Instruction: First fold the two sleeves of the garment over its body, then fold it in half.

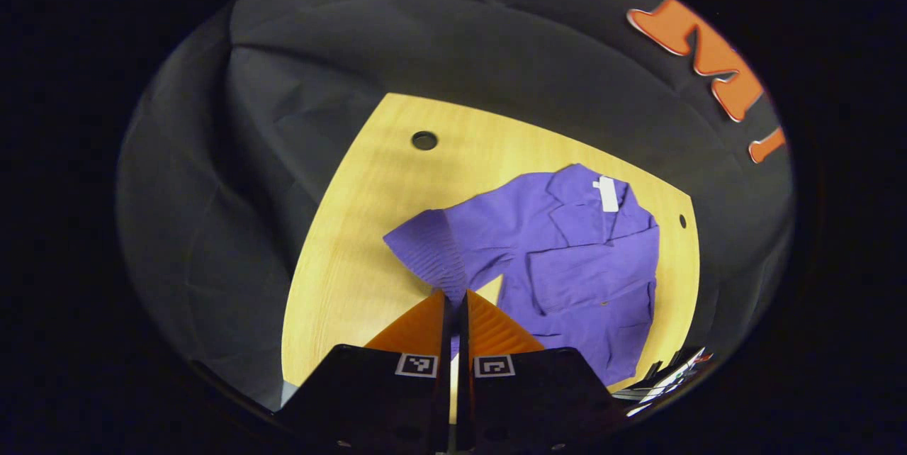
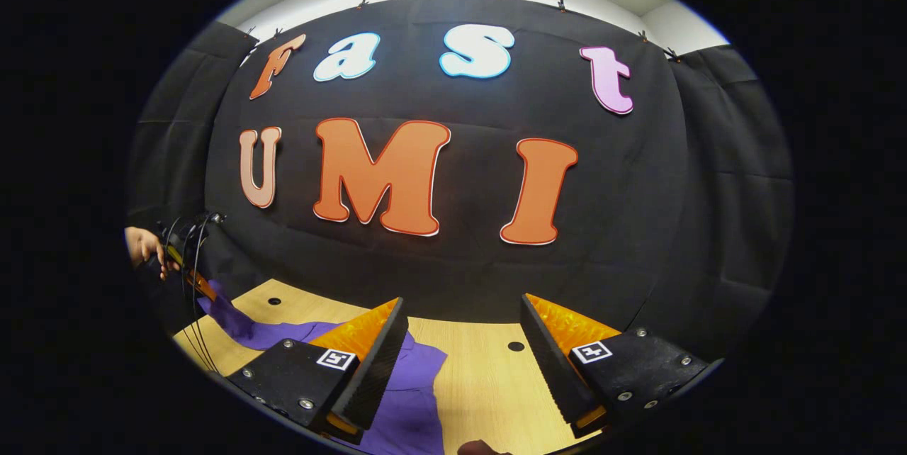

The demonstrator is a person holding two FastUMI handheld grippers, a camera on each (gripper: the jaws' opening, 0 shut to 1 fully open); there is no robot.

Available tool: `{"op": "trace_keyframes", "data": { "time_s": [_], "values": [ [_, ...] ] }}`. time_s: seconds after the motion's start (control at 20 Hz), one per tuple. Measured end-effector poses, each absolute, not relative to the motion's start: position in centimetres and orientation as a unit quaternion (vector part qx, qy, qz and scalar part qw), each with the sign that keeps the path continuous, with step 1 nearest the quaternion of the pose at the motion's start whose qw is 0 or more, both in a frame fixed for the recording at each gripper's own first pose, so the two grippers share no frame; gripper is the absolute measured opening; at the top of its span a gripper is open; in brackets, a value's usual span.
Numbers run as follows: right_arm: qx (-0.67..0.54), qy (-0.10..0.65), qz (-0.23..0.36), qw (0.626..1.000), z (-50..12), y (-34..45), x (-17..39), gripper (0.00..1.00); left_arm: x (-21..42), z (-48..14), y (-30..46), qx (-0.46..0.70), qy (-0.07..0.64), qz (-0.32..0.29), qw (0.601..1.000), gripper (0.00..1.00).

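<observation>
Sleeve [image 1: 434, 251] of the purple garment [image 1: 574, 263] sits pinched in the closed left gripper [image 1: 453, 293], raised off the wooden table [image 1: 354, 228]; its cuff end is hidden between the fingers. Right gripper [image 2: 460, 341] gapes wide, holding nothing, garment edge under its left finger [image 2: 368, 349]

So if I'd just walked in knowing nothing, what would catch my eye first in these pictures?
Probably the purple garment spread on the pale wooden table. In the left gripper view, the left gripper is pinched shut on its ribbed sleeve cuff, lifting it. In the right gripper view, the right gripper hangs open above the table, holding nothing.
</observation>
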State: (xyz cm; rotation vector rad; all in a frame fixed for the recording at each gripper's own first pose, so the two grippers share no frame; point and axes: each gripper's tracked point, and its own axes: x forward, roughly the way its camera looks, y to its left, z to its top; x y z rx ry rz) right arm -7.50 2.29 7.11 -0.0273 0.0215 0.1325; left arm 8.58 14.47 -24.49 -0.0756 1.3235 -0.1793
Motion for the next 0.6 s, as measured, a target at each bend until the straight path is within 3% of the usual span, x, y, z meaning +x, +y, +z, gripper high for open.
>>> {"op": "trace_keyframes", "data": {
  "time_s": [0.6],
  "values": [
    [0.02, 0.017, 0.043, 0.999, 4.7, -4.6, -8.3, 0.95, 9.9, -20.6, -8.4, 0.036, 0.589, -0.22, 0.777, 0.05]
  ]
}}
